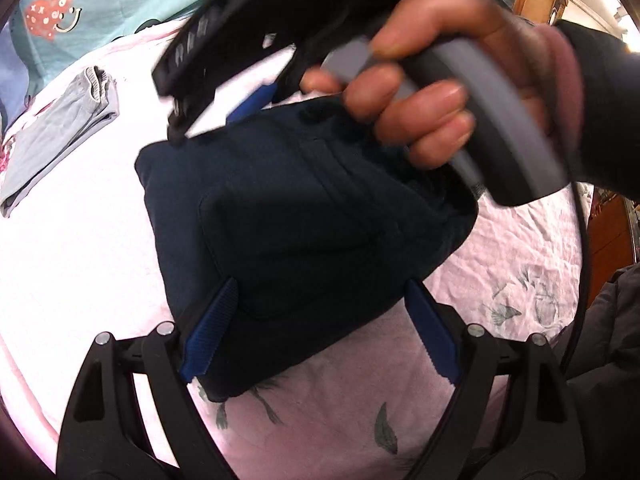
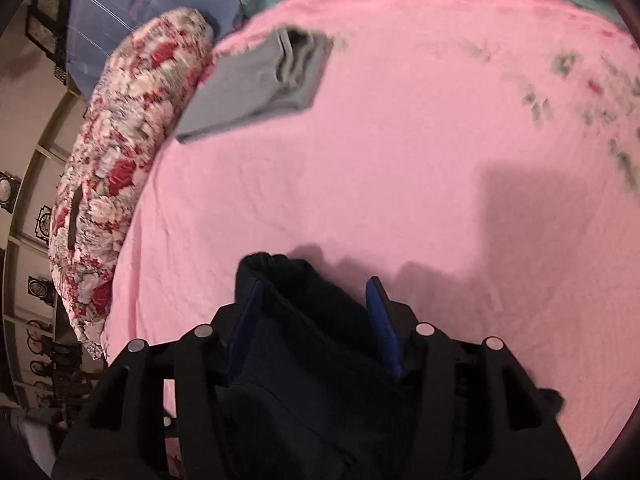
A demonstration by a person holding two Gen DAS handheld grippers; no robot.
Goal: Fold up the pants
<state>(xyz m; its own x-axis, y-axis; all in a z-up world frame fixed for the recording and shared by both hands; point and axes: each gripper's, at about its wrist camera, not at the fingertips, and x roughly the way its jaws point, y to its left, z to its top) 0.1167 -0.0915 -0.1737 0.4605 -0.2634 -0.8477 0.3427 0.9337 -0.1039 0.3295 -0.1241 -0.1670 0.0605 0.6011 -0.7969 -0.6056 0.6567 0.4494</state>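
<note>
Dark navy pants (image 1: 304, 216) lie folded into a thick bundle on the pink bed sheet (image 1: 80, 260). My left gripper (image 1: 320, 284) straddles the bundle's near end with its blue fingers (image 1: 210, 332) wide apart, one at each side, not squeezing it. A hand (image 1: 432, 92) holds my right gripper (image 1: 208, 124) over the bundle's far left corner. In the right wrist view the navy pants (image 2: 304, 360) lie slack between the parted fingers of the right gripper (image 2: 315, 282). The left pad touches the cloth. The right pad stands off it.
A folded grey garment (image 2: 260, 84) lies at the far left of the sheet, next to a red floral pillow (image 2: 120, 160). Behind are a blue pillow (image 2: 132, 0) and a teal blanket with a heart print (image 1: 100, 0). Wooden furniture (image 1: 608, 232) stands to the right.
</note>
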